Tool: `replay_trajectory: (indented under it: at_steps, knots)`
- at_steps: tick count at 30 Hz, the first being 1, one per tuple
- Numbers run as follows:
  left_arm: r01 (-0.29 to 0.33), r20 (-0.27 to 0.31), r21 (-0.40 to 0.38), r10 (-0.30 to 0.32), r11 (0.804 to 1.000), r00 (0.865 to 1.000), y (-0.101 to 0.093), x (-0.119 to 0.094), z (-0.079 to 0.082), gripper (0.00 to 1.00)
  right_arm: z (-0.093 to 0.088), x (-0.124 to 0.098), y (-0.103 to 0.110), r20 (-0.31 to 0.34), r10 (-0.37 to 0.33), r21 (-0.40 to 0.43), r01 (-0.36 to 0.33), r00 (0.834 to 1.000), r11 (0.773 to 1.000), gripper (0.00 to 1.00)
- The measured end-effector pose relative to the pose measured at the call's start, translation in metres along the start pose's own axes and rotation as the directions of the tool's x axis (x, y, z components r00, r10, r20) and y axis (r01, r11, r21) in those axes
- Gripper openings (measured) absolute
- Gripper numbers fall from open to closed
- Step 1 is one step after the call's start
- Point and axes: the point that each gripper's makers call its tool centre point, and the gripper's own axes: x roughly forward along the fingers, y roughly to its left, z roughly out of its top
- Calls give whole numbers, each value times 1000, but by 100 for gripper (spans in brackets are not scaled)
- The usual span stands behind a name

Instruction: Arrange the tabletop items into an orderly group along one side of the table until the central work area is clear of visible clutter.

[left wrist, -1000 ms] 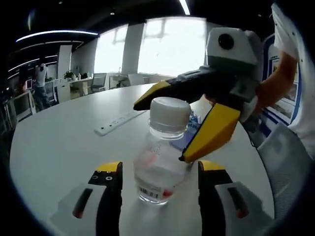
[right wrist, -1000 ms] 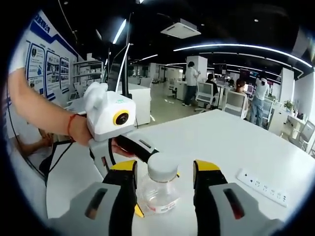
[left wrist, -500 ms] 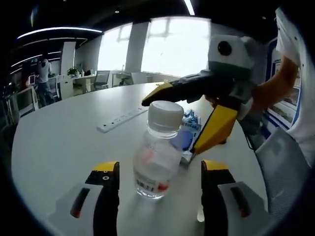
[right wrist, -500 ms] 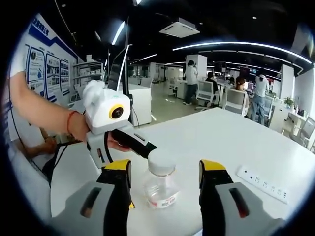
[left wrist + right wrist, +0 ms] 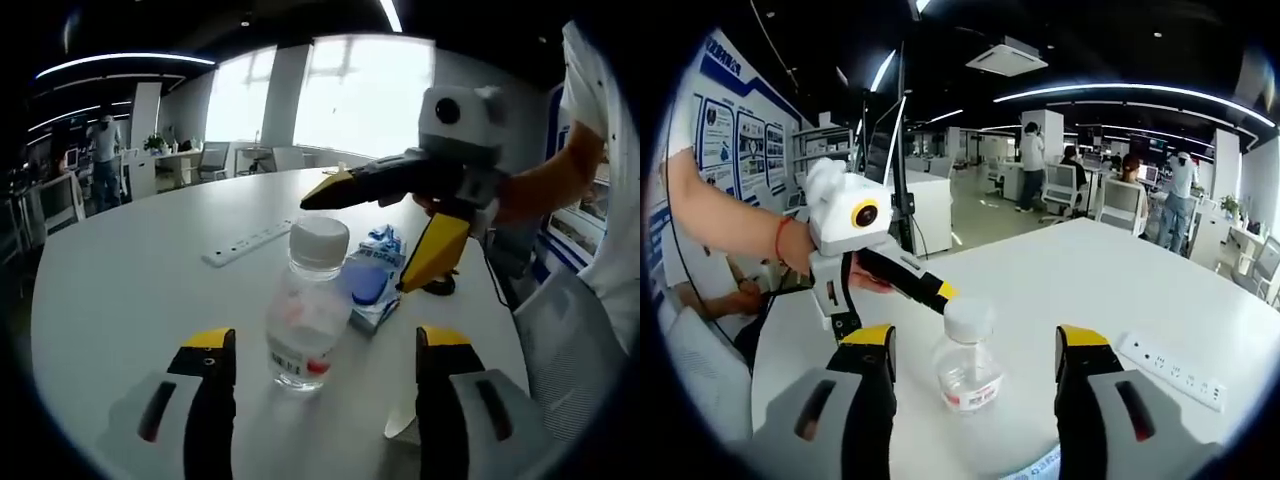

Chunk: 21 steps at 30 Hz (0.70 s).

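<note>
Bottle (image 5: 303,316) upright, cap (image 5: 319,239) topmost

Left yellow-and-black two-jaw gripper (image 5: 322,375) is held level, jaws spread wide. Right yellow-and-black two-jaw gripper (image 5: 975,370) is likewise held agape.

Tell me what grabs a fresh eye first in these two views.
The clear white-capped bottle standing upright on the white table, dead centre between both open grippers. Behind it in the left gripper view, the right gripper hangs over a blue packet; a white power strip lies further off.
</note>
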Motion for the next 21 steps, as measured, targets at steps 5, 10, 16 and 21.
replay_trajectory:
  at_steps: [5, 10, 16, 21]
  knots:
    - [-10, 5, -4, 10, 1000, 1000, -5, -8, 4, 77, -3, -9, 0, -10, 4, -2, -4, 1000, 1000, 65]
    - [-22, 11, -10, 22, 1000, 1000, -8, -18, 7, 78, -6, -17, 1, -20, 7, -2, -7, 1000, 1000, 67]
    - [-33, 17, -19, 34, 999, 999, -14, -28, 11, 78, -10, -26, 1, -41, 18, -5, -18, 999, 1000, 68]
    - [-35, 15, -21, 35, 999, 999, -21, -34, 11, 78, -13, -33, 1, -55, 28, -1, -28, 998, 1000, 68]
